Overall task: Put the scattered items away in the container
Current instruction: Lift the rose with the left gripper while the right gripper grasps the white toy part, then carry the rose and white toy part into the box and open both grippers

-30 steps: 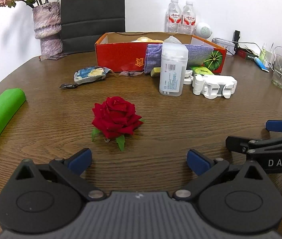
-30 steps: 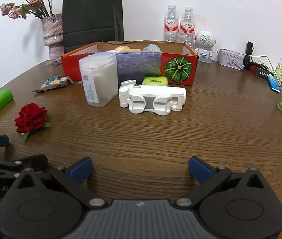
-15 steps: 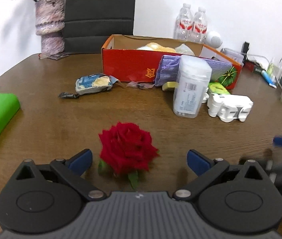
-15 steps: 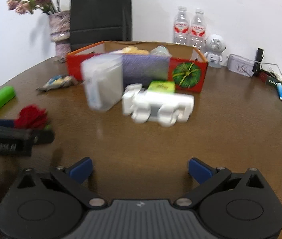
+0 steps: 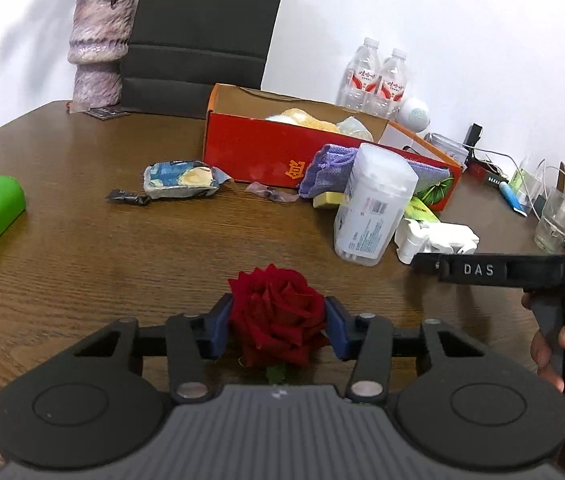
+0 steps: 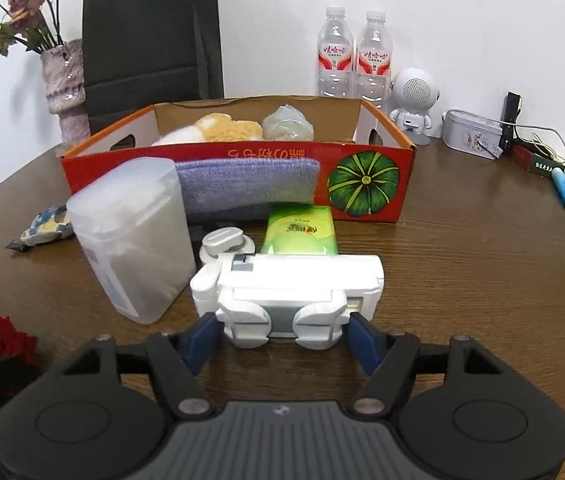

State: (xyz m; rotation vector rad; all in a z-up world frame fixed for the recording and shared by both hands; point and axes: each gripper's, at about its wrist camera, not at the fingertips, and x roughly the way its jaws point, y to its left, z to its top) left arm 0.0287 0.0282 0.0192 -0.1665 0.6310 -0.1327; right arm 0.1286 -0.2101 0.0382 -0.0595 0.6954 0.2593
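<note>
**Both grippers closing, rose in one, white gadget in the other**

The left gripper (image 5: 277,326) is closing, with the red rose (image 5: 278,314) between its blue pads; the pads sit against the petals on both sides. The right gripper (image 6: 282,336) is also closing, straddling the near end of the white plastic gadget (image 6: 288,290); its pads stand just beside the gadget's rounded lobes, and contact cannot be confirmed.

The red cardboard box (image 6: 366,182), the container, sits further back on the wooden table (image 6: 462,264). It carries a green pumpkin picture and orange characters too distorted to read. A purple cloth (image 6: 248,186) drapes over its front wall. A frosted plastic jar (image 6: 134,240) with a small printed label stands upright before the box, just left of the gadget, and a green packet (image 6: 302,230) lies behind the gadget.

Seen from the left wrist, the right gripper's arm reads "DAS" (image 5: 478,270). 2 water bottles (image 6: 356,54) with red labels stand against the wall.
</note>
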